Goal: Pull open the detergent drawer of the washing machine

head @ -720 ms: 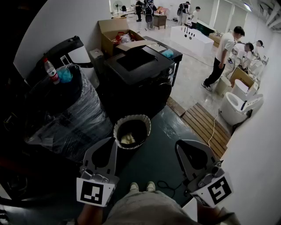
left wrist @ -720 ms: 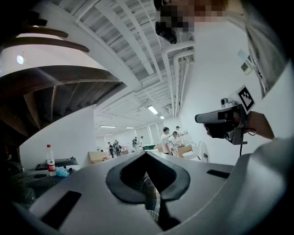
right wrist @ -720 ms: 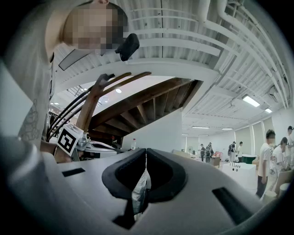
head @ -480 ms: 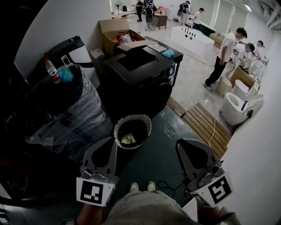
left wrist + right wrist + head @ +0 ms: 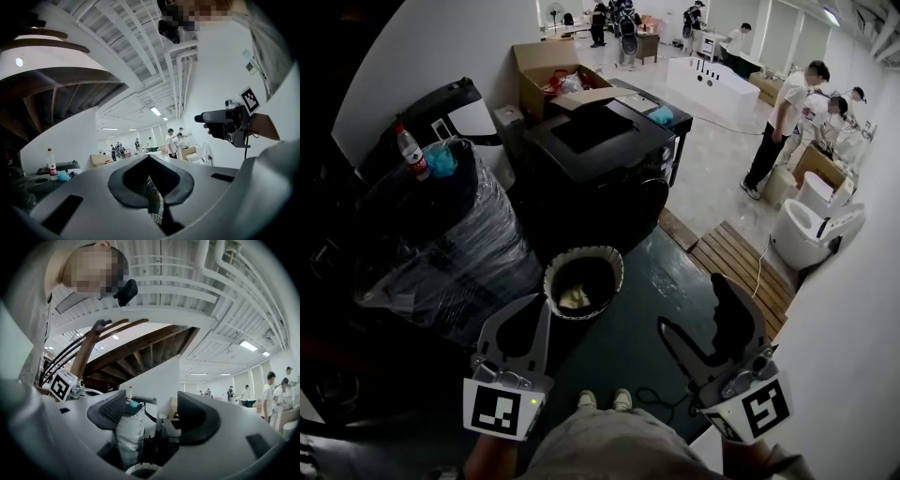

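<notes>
Standing ahead: black washing machine, beyond a waste basket; its detergent drawer is too dark to make out
Left gripper: jaws together, nothing between them; well short of the machine
Right gripper: jaws apart, empty; rolled onto its side, equally far from the machine

No words or numbers can be read. The bottle at upper left has a red label, too small to make out. At the bottom, the left cube's marker and the right cube's marker show only black-and-white patterns.
</notes>
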